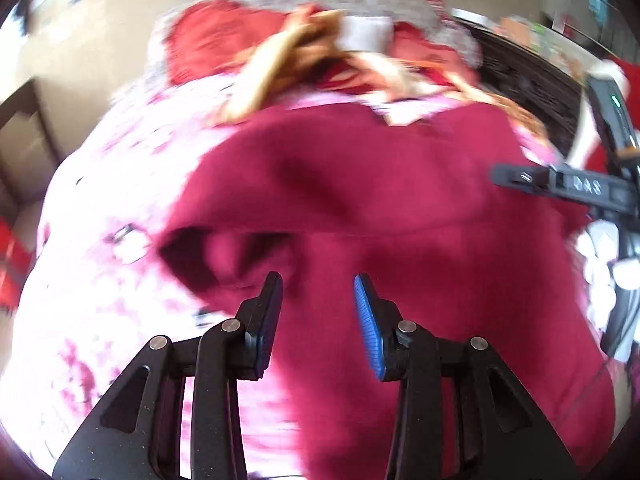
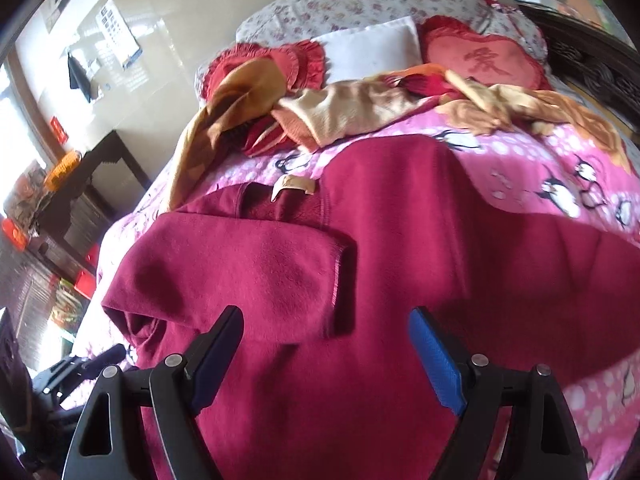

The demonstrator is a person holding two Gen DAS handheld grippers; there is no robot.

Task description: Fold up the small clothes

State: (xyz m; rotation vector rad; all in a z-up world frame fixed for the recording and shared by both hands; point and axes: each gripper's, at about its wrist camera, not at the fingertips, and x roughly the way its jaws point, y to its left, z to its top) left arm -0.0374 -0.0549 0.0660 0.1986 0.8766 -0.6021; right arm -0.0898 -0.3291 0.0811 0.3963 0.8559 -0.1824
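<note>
Bed: pink penguin blanket [image 2: 560,152], pillows behind.
Garment: maroon sweater [image 2: 360,280] spread flat, left sleeve folded across chest.
Right gripper [image 2: 326,354]: fingers wide, empty, above hem.
Left gripper [image 1: 318,320]: fingers apart, empty, nearer folded sleeve.

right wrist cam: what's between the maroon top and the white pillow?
In the right wrist view, tan and orange garments lie strewn on the pink penguin blanket between the maroon top and the white pillow.

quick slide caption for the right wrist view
Open right gripper hovers over a half-folded maroon garment on a pink penguin blanket.
</note>
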